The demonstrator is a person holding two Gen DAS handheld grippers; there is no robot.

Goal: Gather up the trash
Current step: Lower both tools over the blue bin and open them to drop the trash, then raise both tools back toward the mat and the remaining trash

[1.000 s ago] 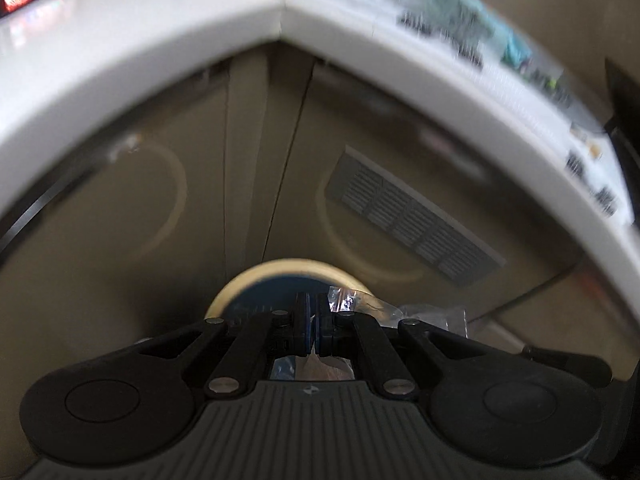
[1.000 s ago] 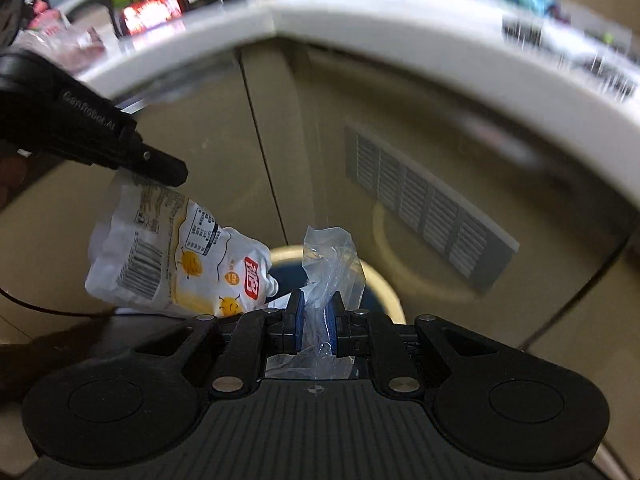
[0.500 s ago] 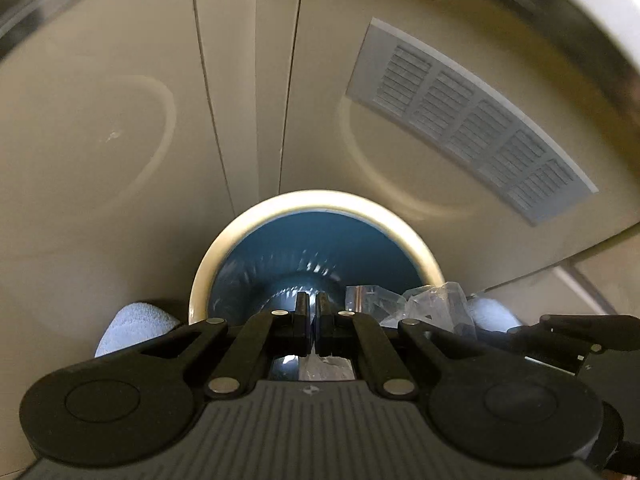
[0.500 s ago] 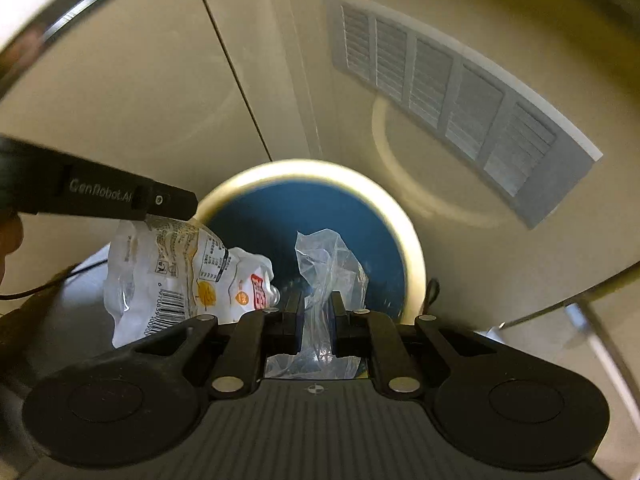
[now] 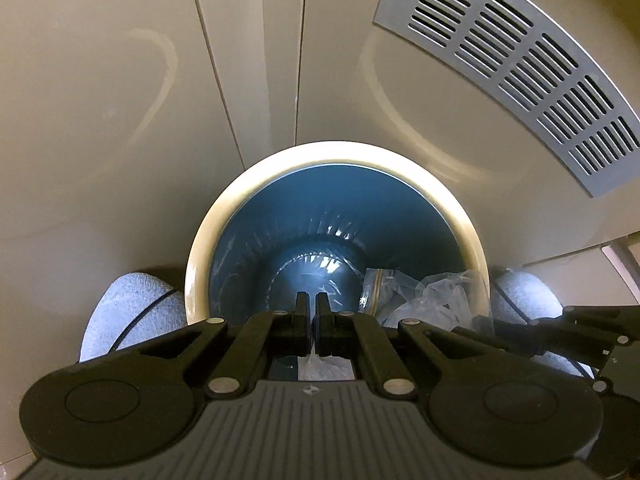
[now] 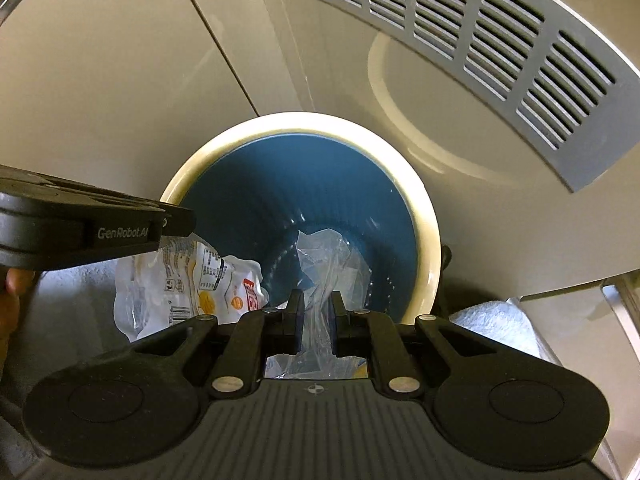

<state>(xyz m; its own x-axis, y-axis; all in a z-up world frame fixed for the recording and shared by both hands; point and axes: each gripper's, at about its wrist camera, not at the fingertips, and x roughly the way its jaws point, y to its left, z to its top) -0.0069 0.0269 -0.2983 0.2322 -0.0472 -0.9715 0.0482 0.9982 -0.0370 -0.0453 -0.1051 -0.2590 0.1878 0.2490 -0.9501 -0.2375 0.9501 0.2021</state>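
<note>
Bin (image 6: 430, 216), blue liner (image 6: 248, 208), nothing inside

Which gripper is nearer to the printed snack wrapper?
Left. The left gripper is shut on the snack wrapper, which hangs from it. The right gripper sits just beside it, holding a clear plastic bag.

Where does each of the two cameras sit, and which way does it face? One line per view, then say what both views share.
Left wrist view: sits on the left gripper, facing steeply down into the bin; its shut fingers pinch a wrapper edge; the right gripper intrudes at right.
Right wrist view: sits on the right gripper, facing down into the bin; its fingers clamp a clear plastic bag; the left gripper holding a printed wrapper enters at left.
Shared: the bin, grey vent panel, clear plastic bag, both grippers.
</note>
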